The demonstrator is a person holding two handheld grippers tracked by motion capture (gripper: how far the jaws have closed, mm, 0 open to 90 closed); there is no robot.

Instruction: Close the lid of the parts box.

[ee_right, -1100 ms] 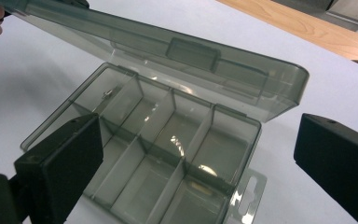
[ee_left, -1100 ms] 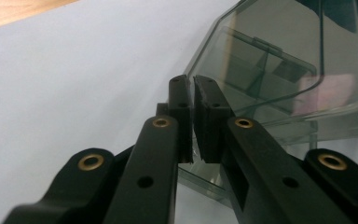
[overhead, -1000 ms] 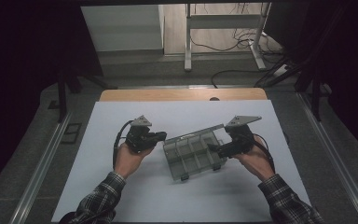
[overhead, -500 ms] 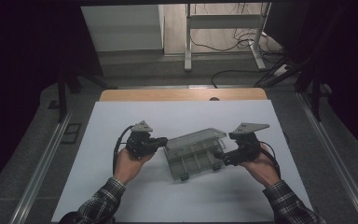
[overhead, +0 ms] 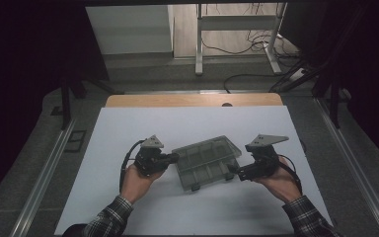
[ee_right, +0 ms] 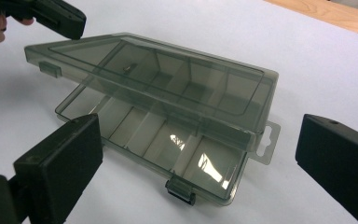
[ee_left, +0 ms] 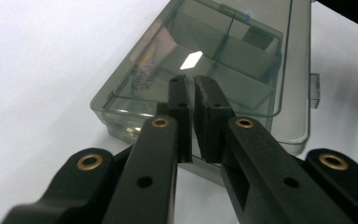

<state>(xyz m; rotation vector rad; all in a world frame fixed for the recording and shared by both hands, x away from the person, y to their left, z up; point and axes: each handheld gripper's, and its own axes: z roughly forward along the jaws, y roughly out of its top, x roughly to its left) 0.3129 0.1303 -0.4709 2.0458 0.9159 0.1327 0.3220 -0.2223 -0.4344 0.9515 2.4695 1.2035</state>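
Smoky clear plastic forms the compartment box (overhead: 206, 161), which lies on the white sheet (overhead: 128, 128) covering the desk (overhead: 192, 100), a little near of the sheet's middle and between the two hands. Its lid (ee_right: 158, 74) is partly raised: in the right gripper view it slants up over the divided tray, hinged along one long side, with a small latch tab (ee_right: 181, 190) on the tray's near edge and a hang tab (ee_right: 266, 142) at the right end.

At the box's left end sits the left claw (overhead: 173, 158), carried by the left hand (overhead: 137, 180). Its jaws are clenched, pads almost together with only a thin slit between them, and in the left gripper view (ee_left: 193, 100) their tips lie over the lid's edge at that end; whether they pinch the lid I cannot tell.

Just off the box's right end is the right claw (overhead: 233, 170), carried by the right hand (overhead: 279, 180). Its jaws are released and stand wide apart; in the right gripper view (ee_right: 200, 154) they flank the box's near end without touching it.

Plaid sleeves (overhead: 308, 219) enter from the near edge.
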